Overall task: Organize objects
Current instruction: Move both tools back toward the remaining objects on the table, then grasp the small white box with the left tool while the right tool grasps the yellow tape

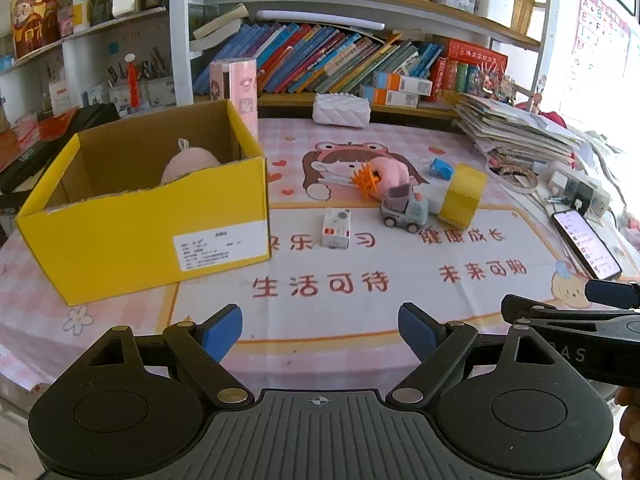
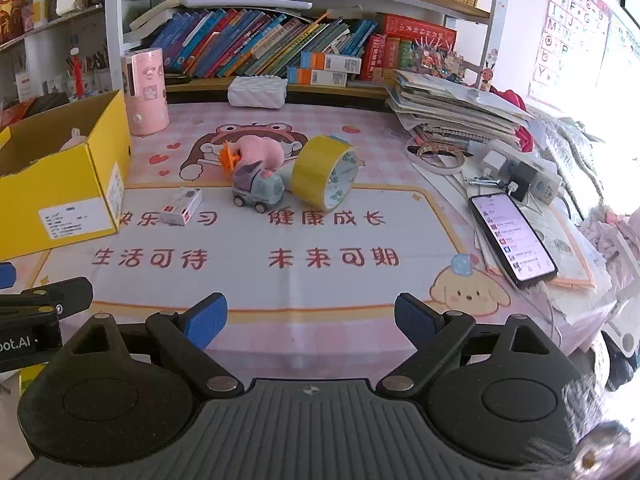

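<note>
A yellow cardboard box (image 1: 144, 224) stands open on the left of the table, with a pink plush (image 1: 188, 164) inside. Mid-table lie a small white-and-red box (image 1: 336, 227), a grey toy truck (image 1: 405, 210), a pink plush with an orange spiky ball (image 1: 390, 172), a roll of yellow tape (image 1: 462, 194) and a small blue toy (image 1: 442, 168). My left gripper (image 1: 320, 334) hangs open above the near table edge, nothing between its blue pads. My right gripper (image 2: 310, 320) is open too, well short of the toy truck (image 2: 258, 192), the tape (image 2: 324, 172) and the small box (image 2: 182, 206).
A lit phone (image 2: 512, 234) lies at the right, beside chargers (image 2: 532, 180) and a stack of papers (image 2: 452, 112). A pink cylinder (image 2: 146, 92) and a white pouch (image 2: 258, 92) stand at the back before a bookshelf (image 2: 280, 40). The yellow box (image 2: 60, 192) is at left.
</note>
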`<state>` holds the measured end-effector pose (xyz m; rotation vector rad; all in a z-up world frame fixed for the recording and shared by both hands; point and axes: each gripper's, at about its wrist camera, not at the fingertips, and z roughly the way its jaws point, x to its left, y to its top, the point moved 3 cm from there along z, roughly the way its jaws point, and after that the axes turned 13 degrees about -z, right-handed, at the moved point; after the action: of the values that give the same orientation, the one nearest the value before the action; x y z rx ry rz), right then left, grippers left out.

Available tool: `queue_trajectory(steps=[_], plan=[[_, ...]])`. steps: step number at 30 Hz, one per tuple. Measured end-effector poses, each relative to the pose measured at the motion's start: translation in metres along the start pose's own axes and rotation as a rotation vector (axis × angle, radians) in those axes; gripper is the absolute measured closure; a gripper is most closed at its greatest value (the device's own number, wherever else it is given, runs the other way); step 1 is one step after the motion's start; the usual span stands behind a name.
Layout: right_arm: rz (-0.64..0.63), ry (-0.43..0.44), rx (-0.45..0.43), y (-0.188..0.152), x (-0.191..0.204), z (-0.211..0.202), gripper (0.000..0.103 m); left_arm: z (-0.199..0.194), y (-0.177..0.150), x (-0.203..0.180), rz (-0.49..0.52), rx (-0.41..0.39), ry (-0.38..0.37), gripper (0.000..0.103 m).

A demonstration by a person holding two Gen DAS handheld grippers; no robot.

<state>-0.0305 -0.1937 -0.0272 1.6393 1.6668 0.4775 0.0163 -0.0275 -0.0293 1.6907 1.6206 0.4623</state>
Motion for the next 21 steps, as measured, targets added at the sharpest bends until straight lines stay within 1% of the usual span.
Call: queue_trajectory(steps=[8,21], plan=[[-0.033,0.015,0.006,0.019,-0.017,0.026,0.012,0.023,0.014,-0.016,-0.028,0.004,0.021,0.016],[-0.051,0.065,0.004,0.048,-0.054,0.075,0.012,0.066,0.035,-0.052,-0.043,0.007,0.049,0.016]])
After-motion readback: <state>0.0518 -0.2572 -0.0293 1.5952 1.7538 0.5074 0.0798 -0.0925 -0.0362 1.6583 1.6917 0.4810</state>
